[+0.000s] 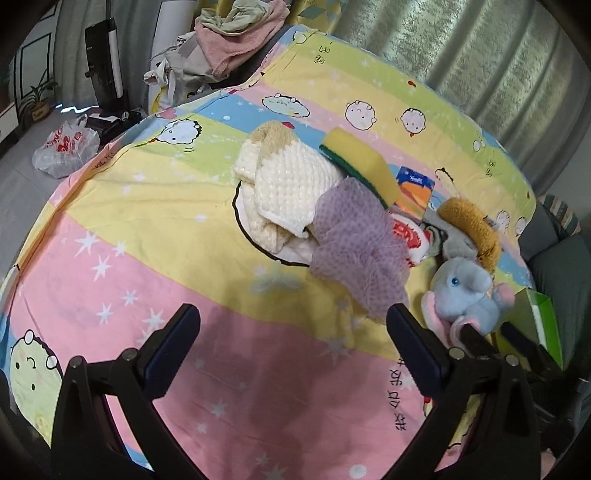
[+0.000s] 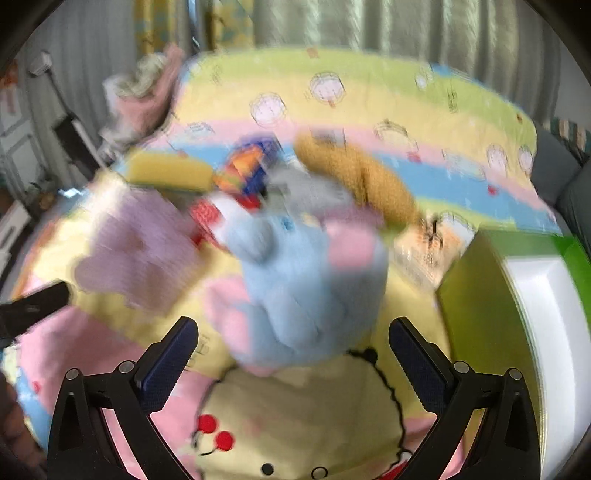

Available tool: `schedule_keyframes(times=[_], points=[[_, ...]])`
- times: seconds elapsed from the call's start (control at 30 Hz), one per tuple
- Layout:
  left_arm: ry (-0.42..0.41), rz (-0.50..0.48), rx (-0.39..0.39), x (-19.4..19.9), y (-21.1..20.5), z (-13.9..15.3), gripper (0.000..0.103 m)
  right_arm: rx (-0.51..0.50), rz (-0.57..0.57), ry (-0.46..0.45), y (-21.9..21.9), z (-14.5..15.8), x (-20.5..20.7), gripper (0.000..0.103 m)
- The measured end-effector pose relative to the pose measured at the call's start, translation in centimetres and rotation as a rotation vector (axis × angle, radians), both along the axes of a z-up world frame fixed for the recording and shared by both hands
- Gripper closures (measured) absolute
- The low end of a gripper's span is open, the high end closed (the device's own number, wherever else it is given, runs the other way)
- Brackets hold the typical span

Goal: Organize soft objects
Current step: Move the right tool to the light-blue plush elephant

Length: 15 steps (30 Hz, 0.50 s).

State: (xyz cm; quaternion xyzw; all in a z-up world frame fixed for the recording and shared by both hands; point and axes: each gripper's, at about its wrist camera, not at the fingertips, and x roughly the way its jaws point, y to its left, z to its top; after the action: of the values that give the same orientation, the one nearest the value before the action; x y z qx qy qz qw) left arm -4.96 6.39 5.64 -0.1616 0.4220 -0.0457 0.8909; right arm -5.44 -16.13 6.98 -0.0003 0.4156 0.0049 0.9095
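Observation:
Soft items are heaped on a cartoon-print bedsheet [image 1: 147,229]: a cream knitted cloth [image 1: 291,181], a yellow-green sponge [image 1: 358,158], a purple mesh pouf [image 1: 358,247], a brown plush [image 1: 469,221] and a blue elephant plush [image 1: 465,291]. My left gripper [image 1: 291,317] hangs open over bare sheet, just short of the pouf. The right wrist view is blurred. In it my right gripper [image 2: 293,332] stands open, with the elephant plush [image 2: 306,288] between and just beyond its fingertips. The right gripper [image 1: 495,332] also shows beside the elephant in the left wrist view.
A green box [image 2: 517,295] with a white inside stands at the bed's right edge. An orange-blue tissue pack [image 1: 415,188] and a red-white item [image 1: 408,236] lie in the heap. Clothes [image 1: 236,33] are piled at the far left; a plastic bag [image 1: 66,147] lies on the floor.

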Motion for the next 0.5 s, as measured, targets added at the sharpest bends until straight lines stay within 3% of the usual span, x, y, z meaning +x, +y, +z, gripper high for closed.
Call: schedule_keyframes(times=[0.13,0.27,0.4,0.5], points=[[-0.015,-0.017,-0.025,-0.2,0.2,0.3,0.004,0.092,0.035,-0.133,-0.6,3.2,-1.9,0.000],[-0.034,-0.067,-0.057,-0.3,-0.8,0.5,0.008,0.222,-0.002,-0.183,-2.3,4.7,-2.1,0.000],[-0.058,-0.136,-0.070,-0.5,-2.8,1.1,0.013,0.210,-0.097,-0.112,-3.2,4.6,-0.6,0.001],[-0.086,-0.216,-0.098,-0.7,-4.8,1.6,0.016,0.223,-0.079,-0.063,-3.4,5.3,0.5,0.014]])
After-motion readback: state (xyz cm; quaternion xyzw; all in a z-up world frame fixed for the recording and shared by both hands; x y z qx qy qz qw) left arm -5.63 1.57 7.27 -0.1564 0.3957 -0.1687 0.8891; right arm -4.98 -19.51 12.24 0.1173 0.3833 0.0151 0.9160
